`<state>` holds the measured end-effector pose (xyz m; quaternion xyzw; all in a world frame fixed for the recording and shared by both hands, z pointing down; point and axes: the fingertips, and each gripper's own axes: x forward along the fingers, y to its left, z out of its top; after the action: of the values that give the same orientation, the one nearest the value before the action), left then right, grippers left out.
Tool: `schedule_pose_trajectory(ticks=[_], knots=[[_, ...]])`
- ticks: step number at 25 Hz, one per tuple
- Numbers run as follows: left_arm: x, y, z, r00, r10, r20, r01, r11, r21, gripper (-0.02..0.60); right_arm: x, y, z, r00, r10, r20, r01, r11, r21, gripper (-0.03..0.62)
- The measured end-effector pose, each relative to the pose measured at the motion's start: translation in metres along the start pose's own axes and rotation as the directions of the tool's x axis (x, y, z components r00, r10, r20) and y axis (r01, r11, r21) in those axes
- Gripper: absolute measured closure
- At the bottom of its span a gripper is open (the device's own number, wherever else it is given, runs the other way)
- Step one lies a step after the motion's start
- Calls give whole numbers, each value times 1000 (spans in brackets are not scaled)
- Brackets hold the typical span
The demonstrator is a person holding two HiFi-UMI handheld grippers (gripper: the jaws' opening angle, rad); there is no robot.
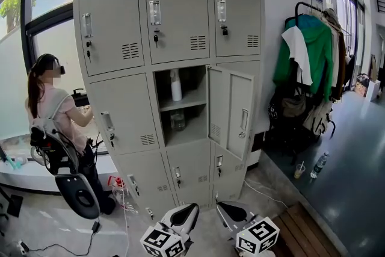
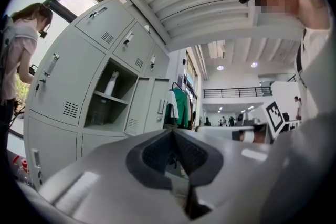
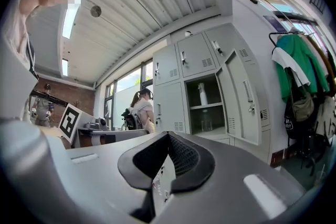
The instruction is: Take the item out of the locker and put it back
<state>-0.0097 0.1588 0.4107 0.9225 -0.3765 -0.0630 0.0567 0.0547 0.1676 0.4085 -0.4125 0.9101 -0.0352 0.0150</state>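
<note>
Two things are seen inside the one open compartment of the locker (image 1: pixel 120 21): a white bottle (image 1: pixel 176 86) standing upright on the upper shelf (image 1: pixel 191 100), and a clear container (image 1: pixel 178 121) below it on the lower shelf (image 1: pixel 194 130). Which of them is meant by the task cannot be told. Neither is touched or held, and the compartment's door (image 1: pixel 231 111) is swung wide to the right, so the way in is judged to be already free. The left tongs (image 1: pixel 194 207) are closed tip to tip with nothing between them, as is shown plainly in the left gripper view (image 2: pixel 173 131). The right tongs (image 1: pixel 221 205) are likewise fully closed and empty in the right gripper view (image 3: pixel 168 134). Both are held low, side by side and well apart from the locker. The task is therefore judged to be at its start: the approach, the grasp, the removal and the putting back are all left to be done. A person (image 1: pixel 51 105) is seen standing at the locker's left, and a coat rack (image 1: pixel 313 45) stands at its right.
</note>
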Motion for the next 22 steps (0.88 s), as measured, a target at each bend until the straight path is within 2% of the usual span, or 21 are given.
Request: schedule_pose_trajectory(ticks=[3,9,15,22], knots=[[17,29,1,1000,19,3,-19,1000,-15,574,30,-17,-5,1000,9,-19,-9,1000,1,602],[64,92,-6,999,44,0,-44,999,-13,574,105,-62,-4,999,40,5,-40,999,-9,602],[130,163,20,996,79,27,-79,997,4,574,184,-120,22,997,76,29,-75,997,-31,602],[202,232,56,992,108,72,-113,992,65,574,267,-182,66,989,111,95,-103,991,-83,602]])
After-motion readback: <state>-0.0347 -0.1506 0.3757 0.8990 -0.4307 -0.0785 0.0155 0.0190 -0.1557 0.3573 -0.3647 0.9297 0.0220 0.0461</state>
